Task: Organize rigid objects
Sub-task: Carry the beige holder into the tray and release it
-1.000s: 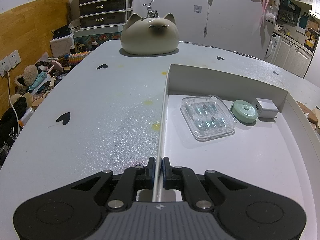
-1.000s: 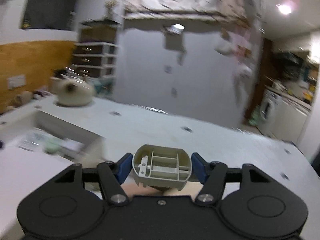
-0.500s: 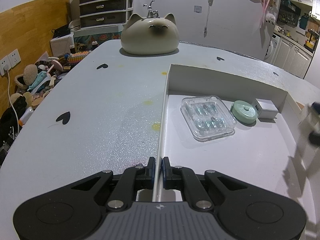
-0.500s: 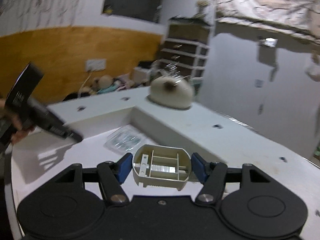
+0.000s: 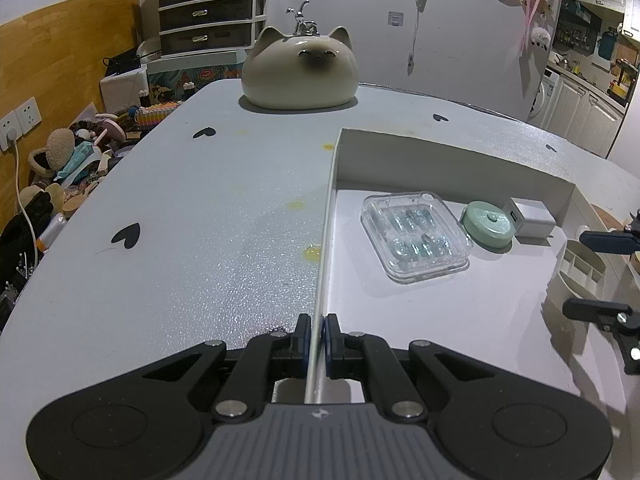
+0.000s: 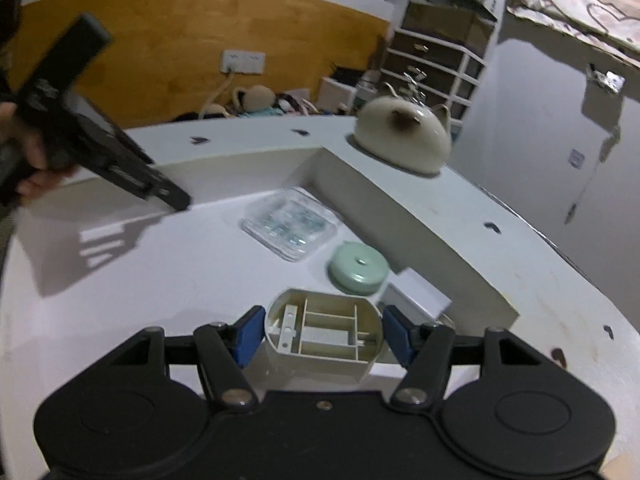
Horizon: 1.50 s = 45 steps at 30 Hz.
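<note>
My left gripper (image 5: 316,338) is shut on the near left wall of a shallow white box (image 5: 332,184). Inside the box lie a clear plastic case (image 5: 414,238), a round green disc (image 5: 487,224) and a white cube (image 5: 530,218). My right gripper (image 6: 324,336) is shut on a beige oval part with inner dividers (image 6: 324,330) and holds it over the box, near the green disc (image 6: 358,267). The part also shows at the right edge of the left wrist view (image 5: 576,270).
A cream cat-shaped ceramic pot (image 5: 300,70) stands at the far end of the white table (image 5: 200,208). Drawers (image 5: 212,12) and floor clutter (image 5: 72,164) lie beyond the table's left edge. Yellow spots mark the tabletop.
My right gripper has swung left with the beige part and come down over the box, entering the left wrist view. My left gripper has stayed put on the box wall.
</note>
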### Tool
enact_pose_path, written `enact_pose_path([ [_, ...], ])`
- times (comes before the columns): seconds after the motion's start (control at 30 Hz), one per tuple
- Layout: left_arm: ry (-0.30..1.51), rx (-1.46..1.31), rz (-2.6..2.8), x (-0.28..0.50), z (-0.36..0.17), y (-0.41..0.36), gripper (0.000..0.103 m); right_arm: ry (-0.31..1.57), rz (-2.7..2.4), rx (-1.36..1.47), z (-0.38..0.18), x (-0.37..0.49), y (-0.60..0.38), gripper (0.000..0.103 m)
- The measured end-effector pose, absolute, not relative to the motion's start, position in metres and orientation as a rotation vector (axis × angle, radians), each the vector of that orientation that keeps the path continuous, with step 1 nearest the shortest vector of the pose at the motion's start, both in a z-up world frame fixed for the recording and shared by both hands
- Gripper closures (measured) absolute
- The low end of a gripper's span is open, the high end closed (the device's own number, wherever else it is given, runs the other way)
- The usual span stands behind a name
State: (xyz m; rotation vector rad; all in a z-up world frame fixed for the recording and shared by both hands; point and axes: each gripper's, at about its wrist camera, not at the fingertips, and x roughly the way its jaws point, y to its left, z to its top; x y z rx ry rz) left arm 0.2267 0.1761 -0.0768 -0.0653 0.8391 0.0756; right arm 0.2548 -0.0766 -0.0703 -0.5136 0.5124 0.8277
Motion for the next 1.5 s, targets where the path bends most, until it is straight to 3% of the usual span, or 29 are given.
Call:
enact_pose_path([
  [0.27, 0.839, -0.07, 0.074, 0.227, -0.078, 0.176, 0.097, 0.552, 0.787, -0.506, -0.075, 0.265, -0.083, 0.037],
  [0.47, 0.839, -0.07, 0.074, 0.227, -0.078, 0.176, 0.097, 0.573, 0.778, -0.469, -0.075, 0.269, -0.088, 0.029],
  [0.93, 0.839, -0.071, 0.073, 0.227, -0.078, 0.176, 0.097, 0.582, 0.753, -0.427, -0.071, 0.268, -0.093, 0.027],
  [1.37, 0.84, -0.08, 0.071, 0.228, -0.078, 0.178, 0.097, 0.474, 0.662, -0.281, -0.026, 0.254, -0.143, 0.026],
  [1.5, 0.841, -0.082, 0.071, 0.228, -0.078, 0.178, 0.098, 0.445, 0.572, -0.207, -0.016, 0.258, -0.172, 0.02],
])
